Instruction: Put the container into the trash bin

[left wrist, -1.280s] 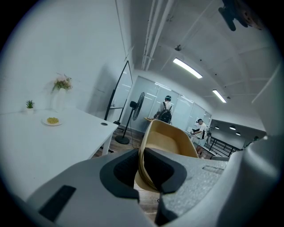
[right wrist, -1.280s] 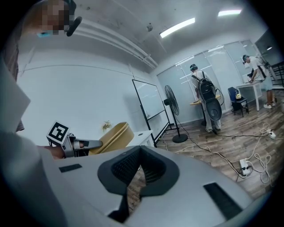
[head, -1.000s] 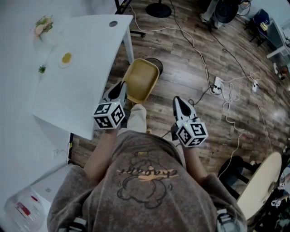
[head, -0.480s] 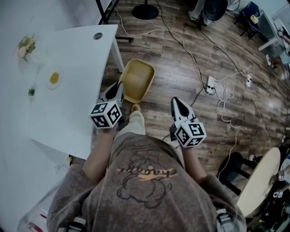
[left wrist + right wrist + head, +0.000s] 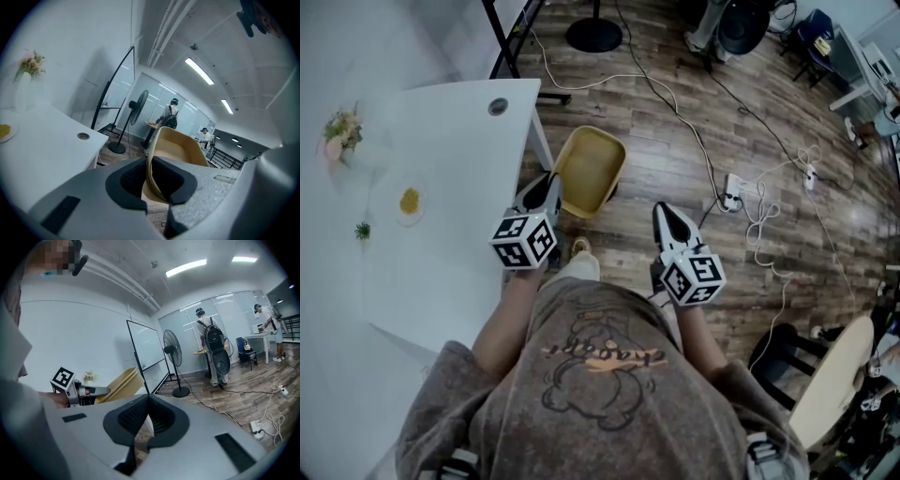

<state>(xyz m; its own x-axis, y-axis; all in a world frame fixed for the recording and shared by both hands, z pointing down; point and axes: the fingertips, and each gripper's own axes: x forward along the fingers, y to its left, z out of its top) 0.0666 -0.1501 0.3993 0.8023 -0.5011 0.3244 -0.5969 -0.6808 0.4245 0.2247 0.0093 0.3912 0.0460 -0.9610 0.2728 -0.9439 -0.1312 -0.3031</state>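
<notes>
- Container [image 5: 589,171]: tan, rounded-rectangular tub, open side facing up toward the head camera. It is held off the wood floor [image 5: 675,244], just right of the table's right edge and ahead of the person.
- No label or print shows on the tub, inside or out.
- Left gripper [image 5: 547,190]: jaws narrow, clamped on the tub's near rim. The left gripper view shows the thin wall pinched between the two dark pads.
- Right gripper [image 5: 667,212]: jaws together with nothing between them. It sits right of the tub and apart from it, over bare floor.
- Each gripper carries a cube of black-and-white square markers; these are patterns only, with no letters.
- Shirt [image 5: 600,375]: grey-brown, printed with a bear outline and a line of script lettering, too distorted to read.
- Shoe [image 5: 578,248]: pale, on the floor near the tub's near end.
- Table [image 5: 459,159]: white, left of the tub, with a round grommet [image 5: 497,107] near its far right corner.
- On the table, well left of the tub: a small plate [image 5: 410,202] with something yellow on it, a green sprig [image 5: 362,230] and flowers [image 5: 342,131].
- Cables [image 5: 675,103] trail across the floor to a white power strip [image 5: 731,192] on the right.
- Far side: a round black stand base [image 5: 594,36].
- The right gripper view shows a standing fan [image 5: 172,350], a whiteboard [image 5: 145,350] and a person with a backpack [image 5: 211,341].
</notes>
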